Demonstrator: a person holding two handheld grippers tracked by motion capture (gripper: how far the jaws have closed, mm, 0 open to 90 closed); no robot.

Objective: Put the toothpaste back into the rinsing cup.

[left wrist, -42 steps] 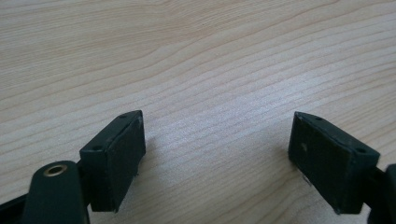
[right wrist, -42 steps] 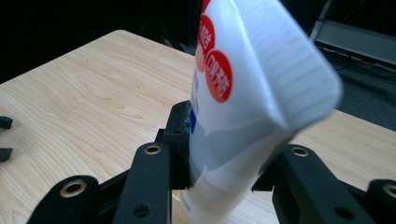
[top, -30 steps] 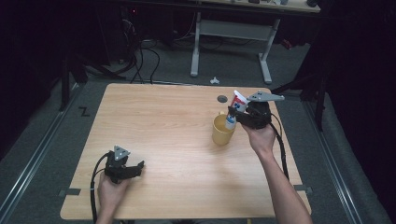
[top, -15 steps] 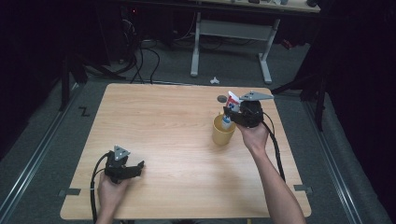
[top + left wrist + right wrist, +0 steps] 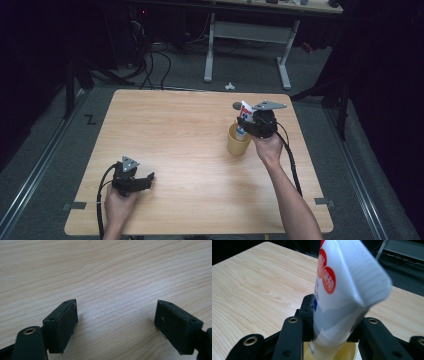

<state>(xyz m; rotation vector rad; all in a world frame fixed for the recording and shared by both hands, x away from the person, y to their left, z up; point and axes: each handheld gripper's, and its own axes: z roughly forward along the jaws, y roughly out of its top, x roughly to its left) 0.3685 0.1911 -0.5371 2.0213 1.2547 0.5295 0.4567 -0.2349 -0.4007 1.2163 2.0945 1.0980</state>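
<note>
Right gripper view showing the step in hand: lowering a white tube (image 5: 342, 290) cap-first into the yellow cup (image 5: 332, 353). Best done by keeping the tube upright and centred over the mouth, easing down slowly, avoiding a knock on the rim that could tip the cup, letting go only once the lower end is resting inside. Right gripper (image 5: 332, 330) clamping narrowly on the tube's lower body, crimped end sticking up. In the high view, cup (image 5: 237, 142) standing right of centre on the table (image 5: 175, 130). Left gripper (image 5: 116, 325) resting at the near left, jaws spread wide, holding nothing.
</note>
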